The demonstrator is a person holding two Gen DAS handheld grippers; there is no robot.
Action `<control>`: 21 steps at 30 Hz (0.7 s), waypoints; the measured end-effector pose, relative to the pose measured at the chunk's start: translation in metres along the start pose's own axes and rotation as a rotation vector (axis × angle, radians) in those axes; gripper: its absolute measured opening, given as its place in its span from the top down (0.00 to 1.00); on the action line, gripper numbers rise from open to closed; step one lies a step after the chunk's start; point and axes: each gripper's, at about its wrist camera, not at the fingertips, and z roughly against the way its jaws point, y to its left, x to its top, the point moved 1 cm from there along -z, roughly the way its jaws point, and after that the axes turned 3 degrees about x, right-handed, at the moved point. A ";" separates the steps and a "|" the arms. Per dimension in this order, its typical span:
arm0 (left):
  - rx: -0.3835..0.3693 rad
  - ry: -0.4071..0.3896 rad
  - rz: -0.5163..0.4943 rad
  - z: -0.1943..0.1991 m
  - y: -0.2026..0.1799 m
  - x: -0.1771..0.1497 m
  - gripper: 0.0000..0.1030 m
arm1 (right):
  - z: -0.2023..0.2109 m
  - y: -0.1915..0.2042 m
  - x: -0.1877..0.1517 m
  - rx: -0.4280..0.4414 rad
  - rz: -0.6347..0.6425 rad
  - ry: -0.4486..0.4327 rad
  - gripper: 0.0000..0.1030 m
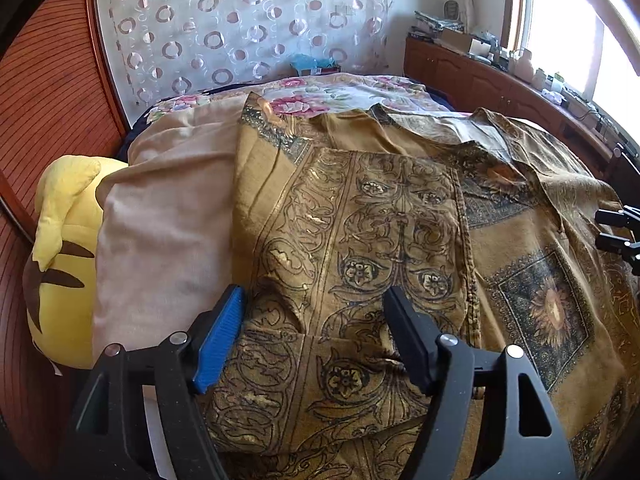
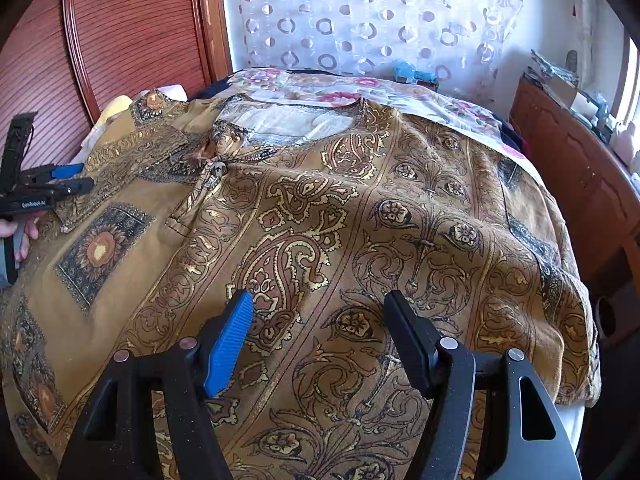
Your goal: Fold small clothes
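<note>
A mustard-gold shirt with dark ornamental print lies spread on the bed, its left side folded over toward the middle. It fills the right wrist view, collar and button at the far end. My left gripper is open, just above the folded left part, holding nothing. My right gripper is open over the shirt's right half, empty. The right gripper's fingers show at the edge of the left wrist view. The left gripper shows at the left of the right wrist view.
A beige cushion and a yellow plush toy lie left of the shirt. A floral sheet covers the bed's far end. A wooden headboard stands at left. A cluttered wooden cabinet runs along the right.
</note>
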 end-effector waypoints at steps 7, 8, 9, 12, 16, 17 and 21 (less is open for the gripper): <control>0.015 0.015 -0.025 -0.002 -0.003 -0.001 0.22 | 0.029 -0.025 -0.005 -0.003 -0.047 -0.068 0.32; 0.012 0.016 -0.025 -0.002 -0.003 -0.001 0.21 | 0.036 -0.031 -0.006 -0.018 -0.056 -0.081 0.32; 0.011 0.017 -0.027 -0.002 -0.003 -0.001 0.21 | 0.044 -0.040 -0.007 -0.034 -0.069 -0.094 0.32; 0.011 0.017 -0.028 -0.002 -0.004 0.000 0.21 | 0.065 -0.070 -0.013 -0.077 -0.116 -0.119 0.32; 0.012 0.018 -0.027 -0.002 -0.003 0.000 0.20 | 0.082 -0.118 -0.028 -0.123 -0.210 -0.120 0.32; 0.011 0.018 -0.026 -0.002 -0.003 -0.001 0.20 | 0.084 -0.129 -0.033 -0.121 -0.237 -0.112 0.32; 0.013 0.019 -0.025 -0.002 -0.003 -0.001 0.19 | 0.088 -0.161 -0.050 -0.153 -0.290 -0.083 0.32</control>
